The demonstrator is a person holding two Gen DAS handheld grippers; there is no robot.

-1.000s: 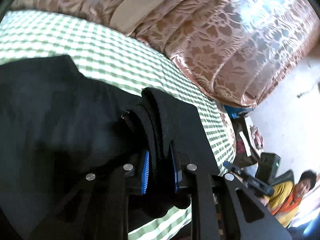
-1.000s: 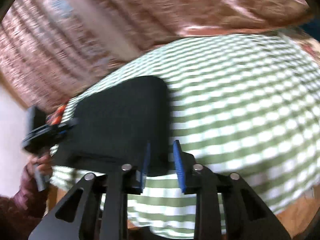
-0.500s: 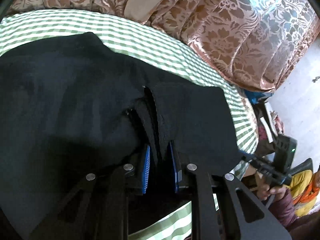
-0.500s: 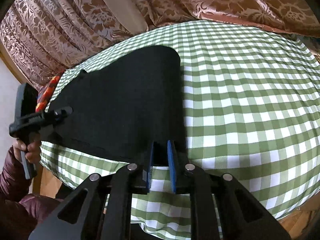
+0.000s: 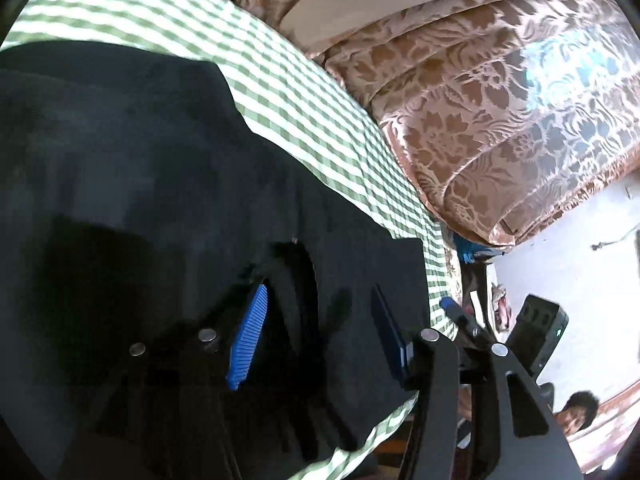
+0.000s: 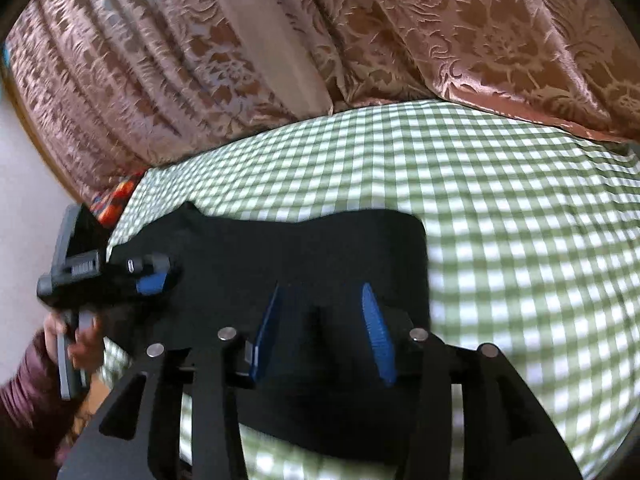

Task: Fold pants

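One pair of black pants [image 5: 152, 208] lies spread on the green-and-white checked cloth [image 5: 328, 136] that covers the bed, its dark fabric filling most of the left wrist view and the lower middle of the right wrist view [image 6: 304, 256]. A thick folded ridge of the pants stands up between the blue pads of the left hand-held gripper [image 5: 316, 332], but the pads sit well apart on either side of it and do not pinch it: the jaws are spread open. The right hand-held gripper [image 6: 324, 332] hovers over the near edge of the pants, its two blue pads likewise spread wide with flat black fabric showing between them, gripping nothing. Seen from the right wrist, the left hand-held gripper [image 6: 116, 276] rests at the far left corner of the pants, with the person's hand [image 6: 76, 332] and a maroon sleeve [image 6: 28, 396] below it. Beyond the pants the checked cloth runs on bare to the right, and behind the bed hangs a brown floral curtain [image 6: 440, 40]. Off the right end of the pants in the left wrist view, a seated person's head [image 5: 578, 412] shows low by the pale wall
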